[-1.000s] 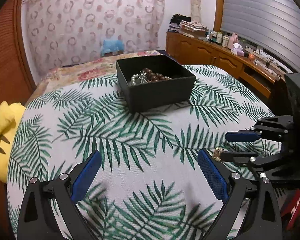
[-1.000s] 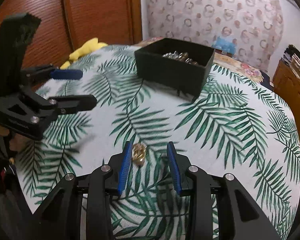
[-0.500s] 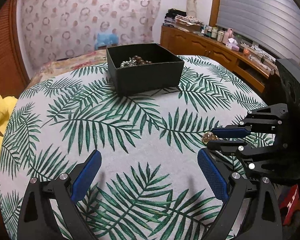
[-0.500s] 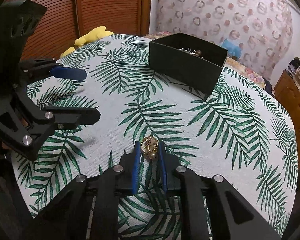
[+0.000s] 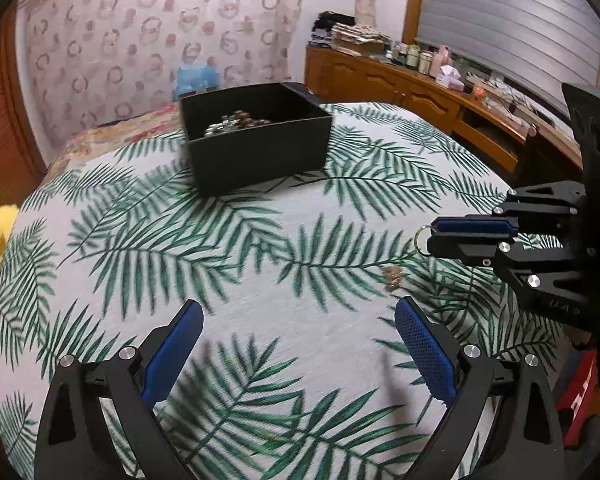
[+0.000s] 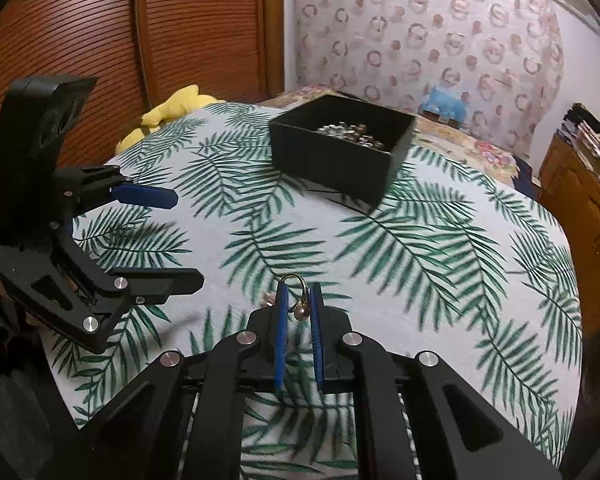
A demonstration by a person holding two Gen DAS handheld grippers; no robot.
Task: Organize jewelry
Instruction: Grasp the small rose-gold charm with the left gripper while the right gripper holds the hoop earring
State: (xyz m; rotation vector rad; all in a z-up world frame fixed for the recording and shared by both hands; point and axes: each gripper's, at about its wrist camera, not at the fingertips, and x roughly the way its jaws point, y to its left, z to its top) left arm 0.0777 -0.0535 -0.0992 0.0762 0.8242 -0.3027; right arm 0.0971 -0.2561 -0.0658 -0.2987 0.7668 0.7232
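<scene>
The ring (image 6: 296, 292) was shiny gold metal, the box (image 5: 260, 156) matt black, the tablecloth (image 5: 260, 280) woven cloth.

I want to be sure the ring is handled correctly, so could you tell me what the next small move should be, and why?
Probably carry the right claw toward the black box before releasing. Its jaws have just been closing and now pinch the gold ring, which is clear of the leaf-print cloth. The box already holds other jewelry, and a second small piece lies on the cloth.
</scene>
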